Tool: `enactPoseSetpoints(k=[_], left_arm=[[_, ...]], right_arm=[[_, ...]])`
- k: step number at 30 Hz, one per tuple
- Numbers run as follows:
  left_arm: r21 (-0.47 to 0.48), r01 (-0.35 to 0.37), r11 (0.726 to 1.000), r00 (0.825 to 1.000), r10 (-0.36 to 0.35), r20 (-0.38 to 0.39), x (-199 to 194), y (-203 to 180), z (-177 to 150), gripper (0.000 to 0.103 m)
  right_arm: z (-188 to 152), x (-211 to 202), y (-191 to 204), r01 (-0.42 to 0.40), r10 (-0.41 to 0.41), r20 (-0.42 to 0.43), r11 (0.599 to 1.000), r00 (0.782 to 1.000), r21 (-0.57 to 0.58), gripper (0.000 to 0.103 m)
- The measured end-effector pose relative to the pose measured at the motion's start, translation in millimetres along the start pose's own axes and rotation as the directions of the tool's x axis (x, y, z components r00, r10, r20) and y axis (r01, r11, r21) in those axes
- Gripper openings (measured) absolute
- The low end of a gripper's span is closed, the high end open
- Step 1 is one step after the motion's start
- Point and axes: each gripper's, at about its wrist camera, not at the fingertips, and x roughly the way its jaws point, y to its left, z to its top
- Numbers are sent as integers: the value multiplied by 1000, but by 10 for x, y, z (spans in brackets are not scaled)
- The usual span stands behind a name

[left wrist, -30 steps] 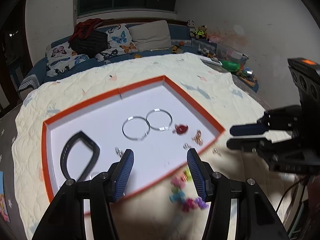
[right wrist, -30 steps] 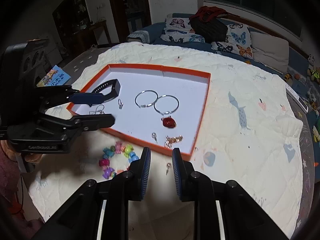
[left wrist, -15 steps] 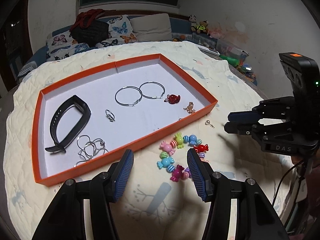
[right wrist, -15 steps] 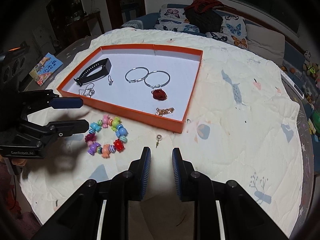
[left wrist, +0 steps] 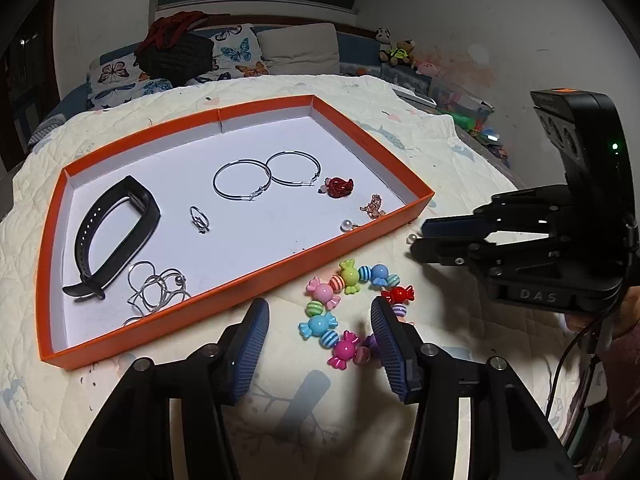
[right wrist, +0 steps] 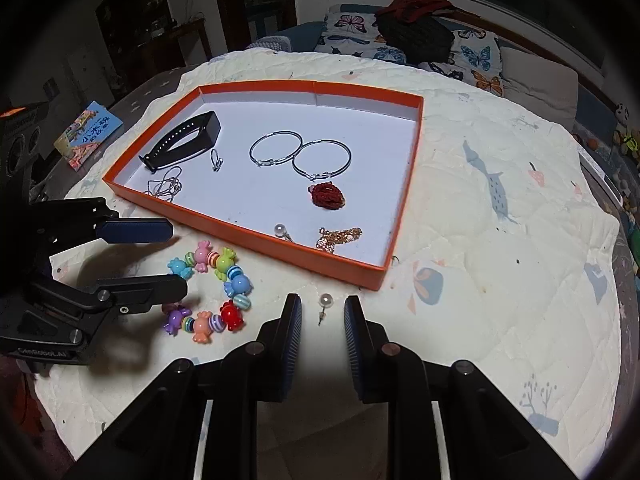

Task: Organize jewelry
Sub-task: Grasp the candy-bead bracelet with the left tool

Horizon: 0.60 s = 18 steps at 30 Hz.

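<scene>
An orange tray [left wrist: 224, 291] [right wrist: 256, 240] on the quilt holds a black band [left wrist: 116, 236], a silver chain [left wrist: 158, 290], a ring [left wrist: 199, 220], two hoop earrings [left wrist: 266, 178], a red ornament [left wrist: 339, 187], a gold piece [left wrist: 373, 205] and a pearl stud [left wrist: 346, 225]. A colourful candy-bead bracelet [left wrist: 352, 312] [right wrist: 210, 292] lies outside its front edge. My left gripper [left wrist: 320, 344] [right wrist: 160, 256] is open, straddling the bracelet. A second pearl stud [right wrist: 325, 305] lies on the quilt between the fingers of my right gripper [right wrist: 322, 320] [left wrist: 416, 240], which is open.
The quilt [right wrist: 500, 220] covers the whole work surface. A children's book [right wrist: 90, 134] lies at its left edge. A sofa with butterfly cushions [left wrist: 236, 52], a dark bag and soft toys stand behind.
Both grippers have drawn back and down from the tray toward the quilt's front. The left now brackets the bead bracelet and the right brackets the loose pearl stud.
</scene>
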Motion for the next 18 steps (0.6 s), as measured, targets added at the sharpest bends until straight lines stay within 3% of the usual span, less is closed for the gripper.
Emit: enactPoseSetpoints(k=[6,12,18], left_arm=[[9,12,1000,1000,-12,-7,81,-4,30,48],[38,-7,999,1000,8,-23,193,-52,14,40],[52,-45,998,999,46,-13,219,-48,8,24]], right_arm=[[26,47,35,14,-14,8,1000,1000,-8,25],[29,50,93,34,-34,13,999,999,-33,13],[4,5,105,22,-22,18,999,1000,-32,10]])
